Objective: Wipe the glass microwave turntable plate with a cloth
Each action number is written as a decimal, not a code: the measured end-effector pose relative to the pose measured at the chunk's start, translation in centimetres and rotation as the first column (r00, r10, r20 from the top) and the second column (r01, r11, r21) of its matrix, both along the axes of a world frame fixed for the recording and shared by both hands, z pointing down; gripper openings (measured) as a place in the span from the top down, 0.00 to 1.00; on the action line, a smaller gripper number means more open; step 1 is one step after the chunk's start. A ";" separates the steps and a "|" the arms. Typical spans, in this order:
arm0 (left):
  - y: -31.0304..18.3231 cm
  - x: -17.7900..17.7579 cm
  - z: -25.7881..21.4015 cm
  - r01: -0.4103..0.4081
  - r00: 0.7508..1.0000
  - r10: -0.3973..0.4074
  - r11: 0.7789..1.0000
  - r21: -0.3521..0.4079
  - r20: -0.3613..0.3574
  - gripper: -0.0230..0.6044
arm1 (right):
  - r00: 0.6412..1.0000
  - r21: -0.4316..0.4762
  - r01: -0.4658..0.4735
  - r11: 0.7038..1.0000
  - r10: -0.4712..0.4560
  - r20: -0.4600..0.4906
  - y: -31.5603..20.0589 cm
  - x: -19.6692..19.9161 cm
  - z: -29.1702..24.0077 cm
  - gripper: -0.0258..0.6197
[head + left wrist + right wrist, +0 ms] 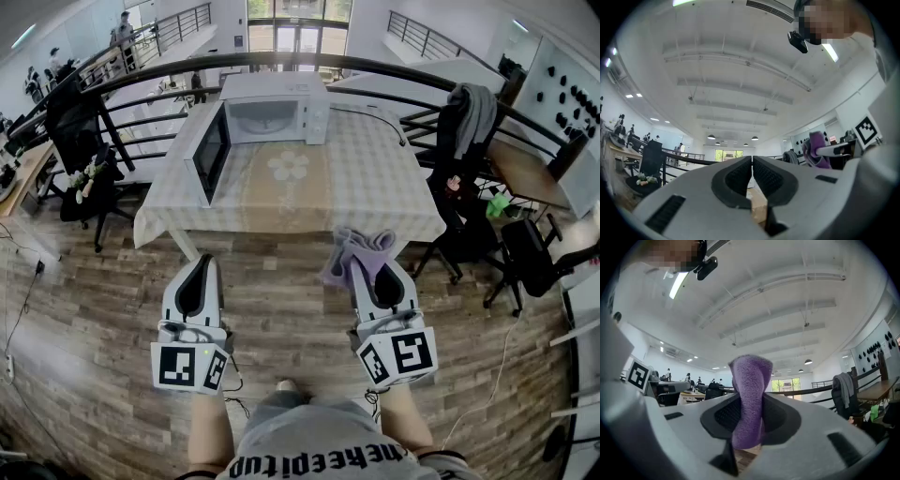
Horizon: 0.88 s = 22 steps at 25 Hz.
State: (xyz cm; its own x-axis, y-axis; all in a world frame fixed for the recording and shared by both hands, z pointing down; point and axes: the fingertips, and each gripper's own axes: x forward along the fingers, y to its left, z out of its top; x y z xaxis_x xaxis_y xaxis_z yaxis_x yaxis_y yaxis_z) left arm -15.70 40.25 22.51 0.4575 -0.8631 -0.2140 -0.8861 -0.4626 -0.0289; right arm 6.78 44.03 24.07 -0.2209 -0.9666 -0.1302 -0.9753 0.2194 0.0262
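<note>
On the bench (375,178) ahead, a microwave (277,108) stands with its door (212,152) swung open; its contents cannot be made out. Short of the bench, the right tool (749,414) is clamped on a purple cloth (750,380). The left tool (752,163) is closed, empty.

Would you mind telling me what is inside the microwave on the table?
The microwave has its door swung open, showing a pale cavity; whether anything sits inside is too small to tell.
</note>
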 end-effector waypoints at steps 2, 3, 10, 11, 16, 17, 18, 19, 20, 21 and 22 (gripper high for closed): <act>-0.1 0.0 0.0 0.000 1.000 0.000 1.000 -0.002 0.002 0.94 | 1.000 -0.002 -0.001 1.000 0.001 0.001 -0.1 0.0 -0.1 0.79; -0.2 0.0 0.0 0.001 1.000 -0.001 1.000 -0.004 0.001 0.94 | 1.000 -0.002 -0.002 1.000 0.002 0.002 -0.2 0.0 -0.1 0.79; -1.1 -0.8 0.2 0.000 1.000 0.000 1.000 -0.007 -0.007 0.94 | 1.000 -0.007 -0.004 1.000 0.004 0.007 -1.0 -0.7 0.2 0.79; -1.3 -0.8 0.2 -0.001 1.000 0.001 1.000 -0.007 -0.007 0.94 | 1.000 -0.007 -0.004 1.000 0.004 0.007 -1.2 -0.7 0.2 0.79; -1.9 -1.1 0.6 -0.006 1.000 0.006 1.000 -0.006 -0.011 0.94 | 1.000 -0.005 -0.006 1.000 0.006 0.002 -1.8 -1.2 0.4 0.79; -2.0 -1.3 0.7 -0.007 1.000 0.007 1.000 -0.007 -0.011 0.94 | 1.000 -0.005 -0.008 1.000 0.008 0.003 -1.9 -1.3 0.6 0.79; -2.2 -1.4 0.9 -0.009 1.000 0.009 1.000 -0.009 -0.011 0.94 | 1.000 -0.004 -0.012 1.000 0.012 0.005 -1.9 -1.5 0.7 0.79; -2.4 -1.5 1.0 -0.012 1.000 0.012 1.000 -0.013 -0.012 0.94 | 1.000 -0.004 -0.015 1.000 0.015 0.008 -1.9 -1.6 0.8 0.79; -2.6 -1.6 1.2 -0.015 1.000 0.015 1.000 -0.017 -0.013 0.94 | 1.000 -0.005 -0.015 1.000 0.015 0.013 -2.0 -1.7 0.9 0.79; -2.8 -1.6 1.3 -0.019 1.000 0.018 1.000 -0.021 -0.015 0.94 | 1.000 -0.008 -0.011 1.000 0.011 0.017 -2.1 -1.8 1.0 0.79; -3.1 -1.6 1.5 -0.022 1.000 0.022 0.999 -0.023 -0.017 0.94 | 1.000 -0.014 -0.005 1.000 0.005 0.021 -2.3 -1.8 1.2 0.79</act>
